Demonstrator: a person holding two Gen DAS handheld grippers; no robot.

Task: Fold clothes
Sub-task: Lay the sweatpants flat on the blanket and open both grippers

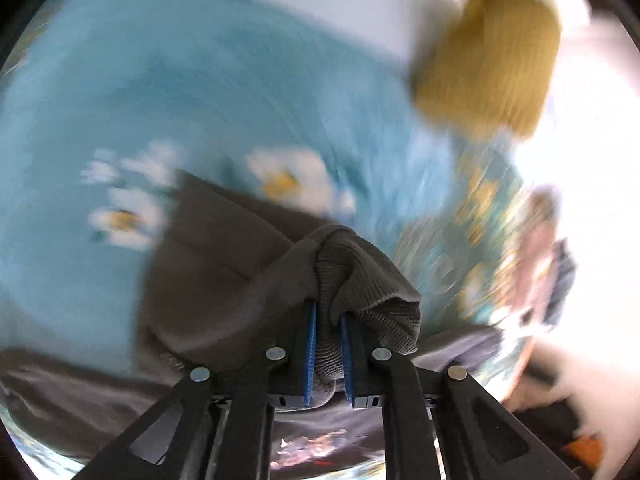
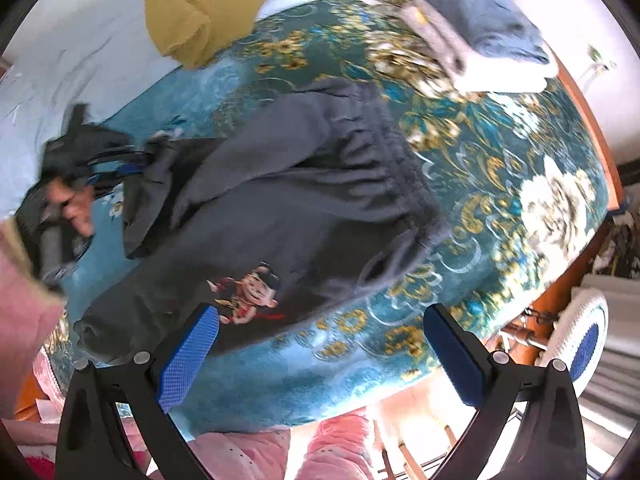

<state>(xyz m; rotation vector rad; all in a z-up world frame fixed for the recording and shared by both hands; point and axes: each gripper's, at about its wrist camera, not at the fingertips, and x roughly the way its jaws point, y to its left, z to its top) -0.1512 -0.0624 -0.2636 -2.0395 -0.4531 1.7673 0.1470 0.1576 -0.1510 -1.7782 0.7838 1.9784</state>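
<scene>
Dark grey trousers (image 2: 288, 200) with a cartoon print (image 2: 248, 292) and a gathered waistband lie spread on a teal floral cloth (image 2: 500, 184). In the left wrist view my left gripper (image 1: 328, 312) is shut on the ribbed cuff (image 1: 360, 280) of one trouser leg, with grey fabric bunched between the blue pads. The right wrist view shows that same left gripper (image 2: 132, 162) at the far left, held by a hand, with the leg end lifted. My right gripper (image 2: 320, 332) hangs open above the near edge of the cloth, close to the print, with nothing between its fingers.
A mustard knitted garment (image 2: 200, 16) lies at the back left. A folded pile with a blue item (image 2: 480, 24) on top sits at the back right. A pink quilted sleeve (image 2: 24, 320) shows at the left. The table's orange edge (image 2: 588, 120) runs on the right.
</scene>
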